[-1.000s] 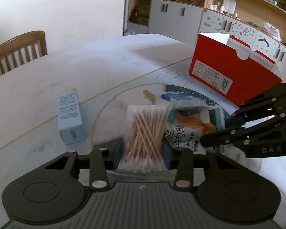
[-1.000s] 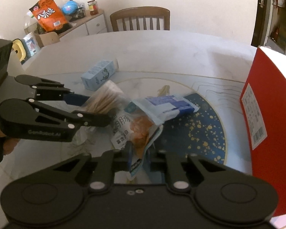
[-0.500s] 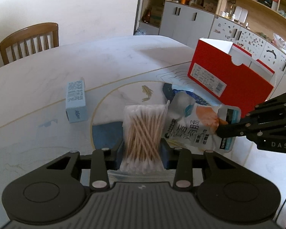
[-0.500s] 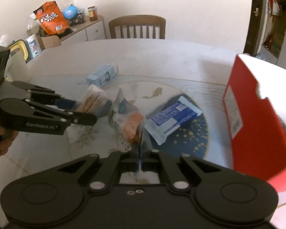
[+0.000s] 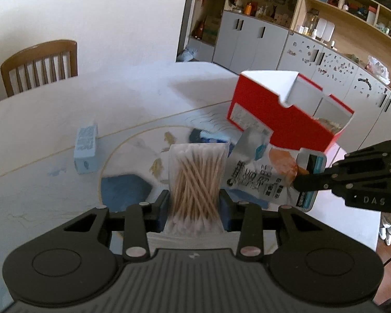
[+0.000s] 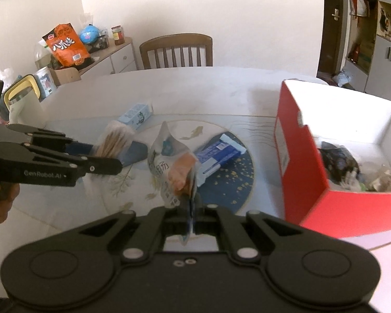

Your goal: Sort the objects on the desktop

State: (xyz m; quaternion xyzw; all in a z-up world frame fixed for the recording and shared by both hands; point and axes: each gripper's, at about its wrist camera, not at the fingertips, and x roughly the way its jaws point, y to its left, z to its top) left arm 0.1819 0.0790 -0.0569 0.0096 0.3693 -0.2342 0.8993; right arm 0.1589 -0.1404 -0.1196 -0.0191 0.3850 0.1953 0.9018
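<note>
My left gripper is shut on a clear bag of cotton swabs and holds it above the table; the bag also shows in the right wrist view. My right gripper is shut on the edge of a white snack packet with an orange picture, lifted off the table; it also shows in the left wrist view. A red open box with several items inside stands at the right, and shows in the left wrist view.
A light blue small carton lies on the white table. A blue-and-white flat packet lies on the blue round inlay. A wooden chair stands at the far side. A kettle stands at the left.
Both grippers have risen from the table with their loads. The snack packet has been lifted clear of the blue packet and carried toward the red box.
</note>
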